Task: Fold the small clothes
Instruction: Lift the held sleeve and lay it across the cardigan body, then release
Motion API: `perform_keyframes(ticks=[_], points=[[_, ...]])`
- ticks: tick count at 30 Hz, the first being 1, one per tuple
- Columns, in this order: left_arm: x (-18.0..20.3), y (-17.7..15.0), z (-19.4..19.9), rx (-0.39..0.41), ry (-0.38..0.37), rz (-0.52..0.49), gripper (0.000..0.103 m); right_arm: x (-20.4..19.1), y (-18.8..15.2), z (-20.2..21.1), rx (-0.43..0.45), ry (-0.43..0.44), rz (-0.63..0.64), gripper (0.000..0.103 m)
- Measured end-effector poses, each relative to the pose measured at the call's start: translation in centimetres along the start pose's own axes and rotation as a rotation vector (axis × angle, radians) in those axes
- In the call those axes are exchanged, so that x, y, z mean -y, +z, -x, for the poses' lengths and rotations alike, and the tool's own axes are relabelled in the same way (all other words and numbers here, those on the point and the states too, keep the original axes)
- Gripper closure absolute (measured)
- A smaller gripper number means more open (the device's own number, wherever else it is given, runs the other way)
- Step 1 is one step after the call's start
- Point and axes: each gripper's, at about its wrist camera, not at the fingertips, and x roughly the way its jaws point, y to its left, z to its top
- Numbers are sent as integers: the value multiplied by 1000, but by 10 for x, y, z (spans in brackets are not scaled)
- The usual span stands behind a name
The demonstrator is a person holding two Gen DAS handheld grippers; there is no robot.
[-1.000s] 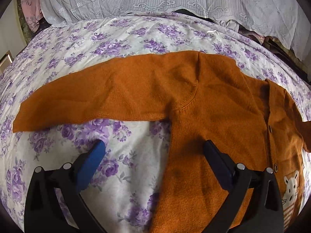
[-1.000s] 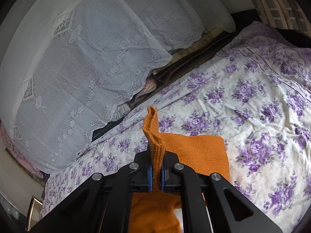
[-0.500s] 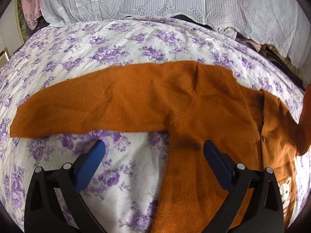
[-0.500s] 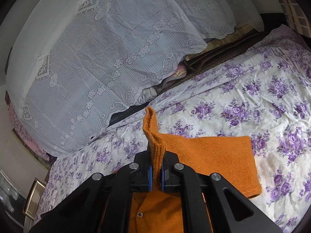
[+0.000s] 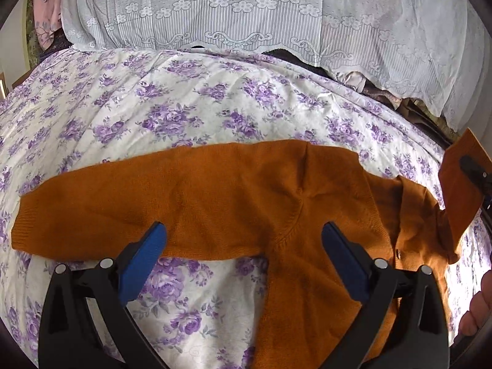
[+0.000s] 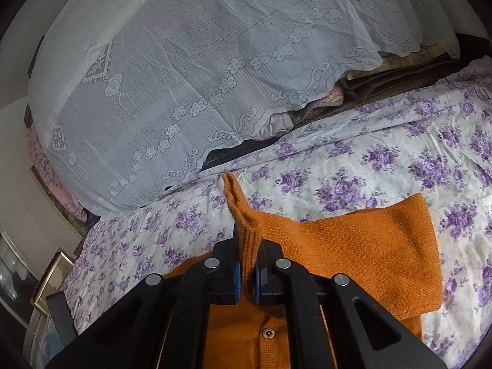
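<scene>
A small orange knit cardigan (image 5: 261,196) lies flat on the flowered bedsheet (image 5: 184,107), its left sleeve (image 5: 92,212) stretched out to the left. My left gripper (image 5: 243,240) is open and empty, hovering over the sleeve's lower edge near the armpit. My right gripper (image 6: 246,272) is shut on the cuff of the right sleeve (image 6: 353,243) and holds it lifted above the cardigan's buttoned front (image 6: 267,333). The lifted sleeve and right gripper also show at the right edge of the left wrist view (image 5: 461,178).
A white lace cover (image 5: 246,9) drapes over piled bedding at the back of the bed. Dark folded items (image 6: 399,77) lie under its edge. Framed pictures (image 6: 52,276) lean by the wall at the left.
My right gripper has carried the sleeve cuff up and inward over the cardigan's front. My left gripper has moved forward toward the left sleeve, still open.
</scene>
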Motion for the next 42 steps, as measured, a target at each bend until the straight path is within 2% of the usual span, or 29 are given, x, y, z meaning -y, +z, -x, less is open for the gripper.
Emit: perform_keyframes(ticks=[10, 20, 23, 25, 27, 28, 32, 36, 39, 40, 41, 42], points=[[1, -3, -4, -14, 8, -6, 5, -32, -28, -34, -82, 3, 87, 96], [3, -5, -11, -31, 28, -21, 5, -22, -65, -79, -231, -53, 106, 96], [3, -5, -11, -31, 30, -23, 5, -21, -72, -89, -291, -56, 114, 91], [3, -5, -11, -31, 30, -23, 5, -24, -74, -91, -313, -51, 134, 85], [3, -5, -10, -31, 30, -23, 5, -26, -73, -86, -331, -35, 143, 75], [4, -5, -10, -31, 28, -23, 5, -27, -70, -82, -340, -21, 142, 74], [7, -2, 6, 0, 19, -33, 5, -18, -54, -45, -310, 43, 142, 73], [21, 2, 31, 55, -5, -76, 5, 13, -29, -5, -248, 105, 104, 72], [39, 2, 44, 72, -47, -115, 5, 40, -13, 12, -189, 40, 88, 73], [47, 2, 44, 64, -70, -128, 5, 50, -8, 14, -174, 16, 80, 76], [56, 3, 44, 52, -93, -142, 5, 61, -2, 13, -165, -12, 63, 90], [68, 4, 41, 38, -116, -163, 5, 74, 4, 11, -160, -39, 33, 99]])
